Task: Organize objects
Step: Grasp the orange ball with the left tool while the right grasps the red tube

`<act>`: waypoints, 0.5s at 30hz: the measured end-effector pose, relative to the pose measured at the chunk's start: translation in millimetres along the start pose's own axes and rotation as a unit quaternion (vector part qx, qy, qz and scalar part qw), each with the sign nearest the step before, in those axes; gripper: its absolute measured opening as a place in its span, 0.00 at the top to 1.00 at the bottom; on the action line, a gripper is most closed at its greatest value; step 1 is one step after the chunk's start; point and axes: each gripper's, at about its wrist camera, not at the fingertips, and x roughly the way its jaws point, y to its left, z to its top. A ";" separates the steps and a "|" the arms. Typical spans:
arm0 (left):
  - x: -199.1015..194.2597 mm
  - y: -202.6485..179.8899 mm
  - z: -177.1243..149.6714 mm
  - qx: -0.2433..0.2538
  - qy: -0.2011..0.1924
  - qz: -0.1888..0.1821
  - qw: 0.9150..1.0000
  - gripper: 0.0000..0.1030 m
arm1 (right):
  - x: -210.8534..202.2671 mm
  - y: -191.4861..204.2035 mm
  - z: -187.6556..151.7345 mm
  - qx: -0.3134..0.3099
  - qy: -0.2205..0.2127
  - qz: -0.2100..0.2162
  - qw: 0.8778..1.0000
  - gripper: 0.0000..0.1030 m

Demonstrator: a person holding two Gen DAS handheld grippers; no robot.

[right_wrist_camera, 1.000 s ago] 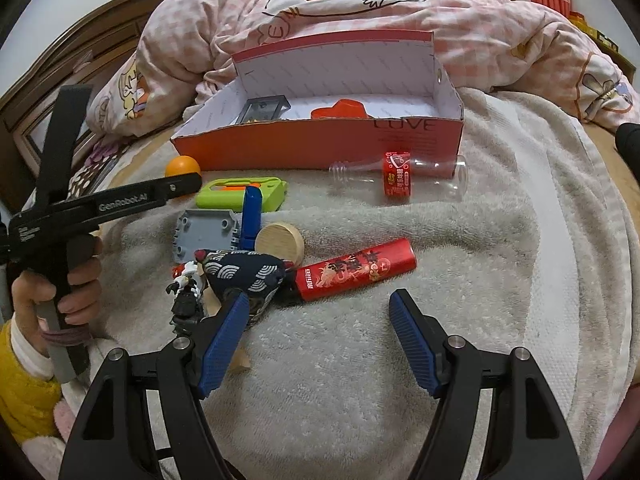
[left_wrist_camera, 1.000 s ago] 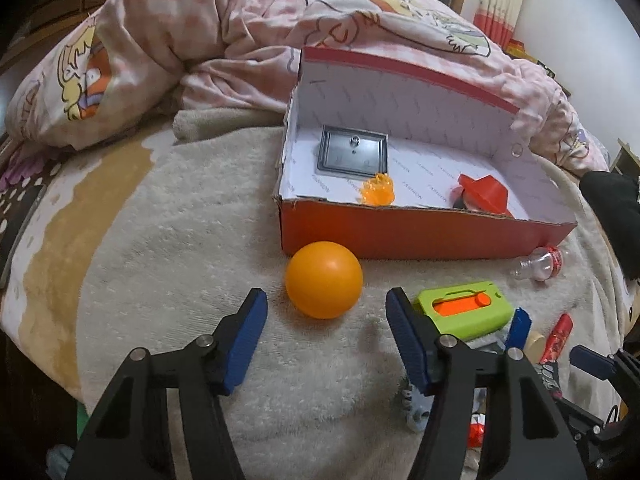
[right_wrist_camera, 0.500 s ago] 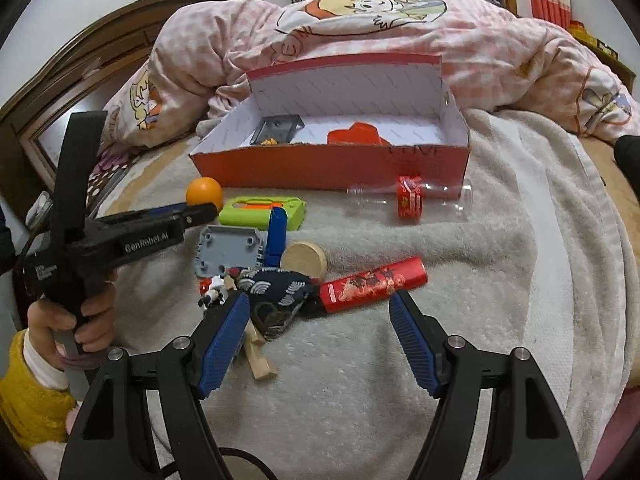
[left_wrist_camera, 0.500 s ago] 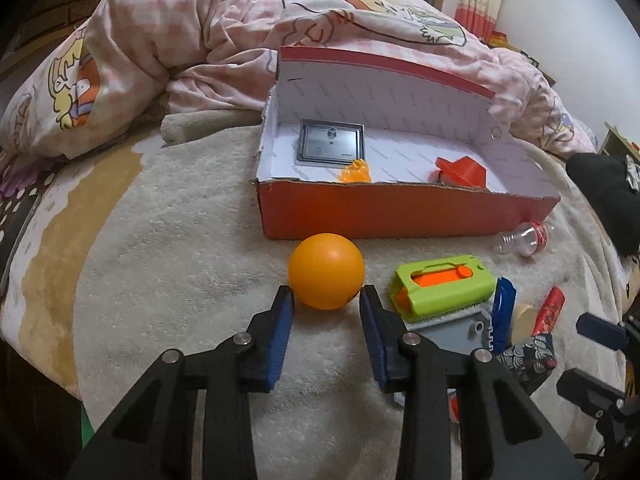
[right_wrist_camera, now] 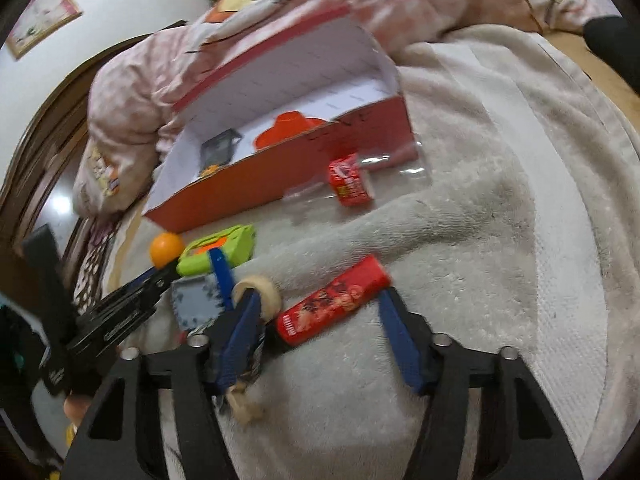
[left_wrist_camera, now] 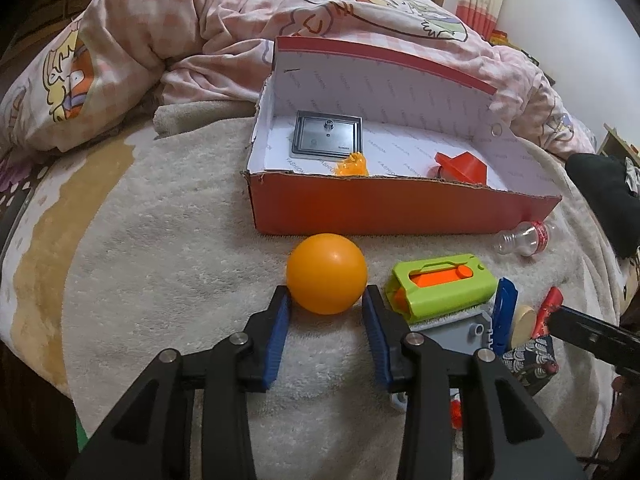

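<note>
An orange ball [left_wrist_camera: 327,274] lies on the beige blanket just in front of the open red box [left_wrist_camera: 400,208]. My left gripper [left_wrist_camera: 326,292] has the ball between its blue fingertips, which press on its near sides while the jaws open slightly. In the right wrist view the ball [right_wrist_camera: 166,250] shows just beyond that gripper. My right gripper [right_wrist_camera: 320,296] is tilted, and its jaws are closing around a red packet [right_wrist_camera: 332,300] that lies slantwise between them without being pinched. The box holds a grey metal plate [left_wrist_camera: 327,138], a small orange piece [left_wrist_camera: 352,166] and a red part [left_wrist_camera: 460,164].
Right of the ball lie a green and orange case [left_wrist_camera: 444,284], a blue stick [left_wrist_camera: 504,312], a grey plastic part [left_wrist_camera: 460,330], a wooden disc [left_wrist_camera: 524,322] and dark patterned cloth [left_wrist_camera: 528,360]. A clear bottle with a red label [right_wrist_camera: 350,178] lies against the box. A pink quilt [left_wrist_camera: 180,40] is heaped behind.
My left gripper narrowed its jaws and moved forward until the ball sat between its tips. My right gripper rolled sideways, moved forward over the red packet and narrowed its jaws.
</note>
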 end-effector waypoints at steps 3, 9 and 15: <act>1.6 -0.7 1.4 0.000 -0.001 -0.003 1.000 0.61 | 6.5 6.7 1.6 -0.017 -0.002 -0.002 1.000 0.72; 4.7 -2.1 3.3 0.000 0.000 -0.001 1.000 0.61 | 17.4 28.8 5.0 -0.067 0.002 -0.025 0.997 0.72; 5.1 -2.5 4.3 0.007 -0.001 0.000 1.000 0.63 | 16.7 29.9 2.8 -0.077 -0.015 -0.021 0.997 0.83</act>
